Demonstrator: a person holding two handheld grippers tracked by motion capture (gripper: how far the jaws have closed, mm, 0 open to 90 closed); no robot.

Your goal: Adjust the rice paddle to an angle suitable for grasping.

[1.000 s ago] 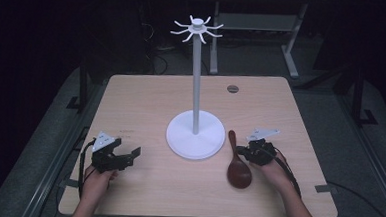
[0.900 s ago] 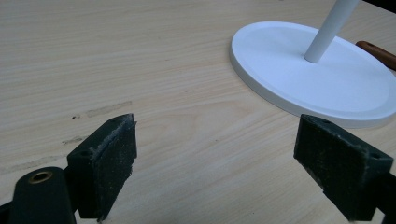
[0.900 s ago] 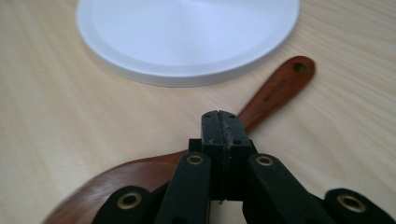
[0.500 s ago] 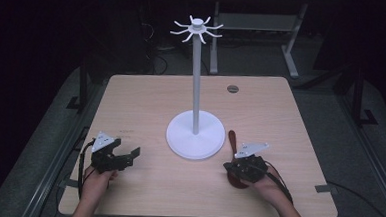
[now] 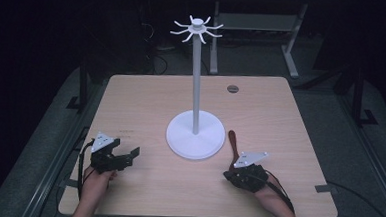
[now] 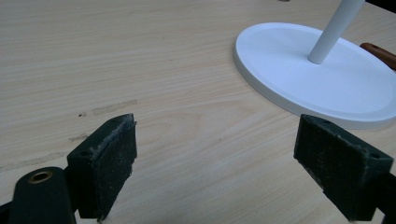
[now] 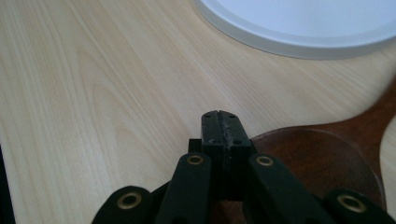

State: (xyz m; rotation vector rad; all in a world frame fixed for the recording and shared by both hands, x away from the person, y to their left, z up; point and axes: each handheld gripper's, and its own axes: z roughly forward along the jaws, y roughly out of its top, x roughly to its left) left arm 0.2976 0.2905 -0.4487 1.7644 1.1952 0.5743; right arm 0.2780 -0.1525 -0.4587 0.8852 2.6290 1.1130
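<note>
Since 1 second earlier, right gripper (image 5: 233, 174) had slid back over the wooden spoon (image 7: 322, 163), jaws pressed together empty; left gripper (image 5: 126, 156) rested spread wide on the worktop (image 5: 146, 101).

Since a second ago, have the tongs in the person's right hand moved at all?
Yes. The right tongs slid toward the person and leftward, away from the white stand's base, and now sit over the wooden spoon's bowl.

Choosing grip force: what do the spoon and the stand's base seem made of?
Spoon: likely wood, dark reddish-brown with a smooth, faintly glossy finish. Stand base: smooth matte white, uniform with a rounded rim; painted metal or plastic, can't tell which.
</note>
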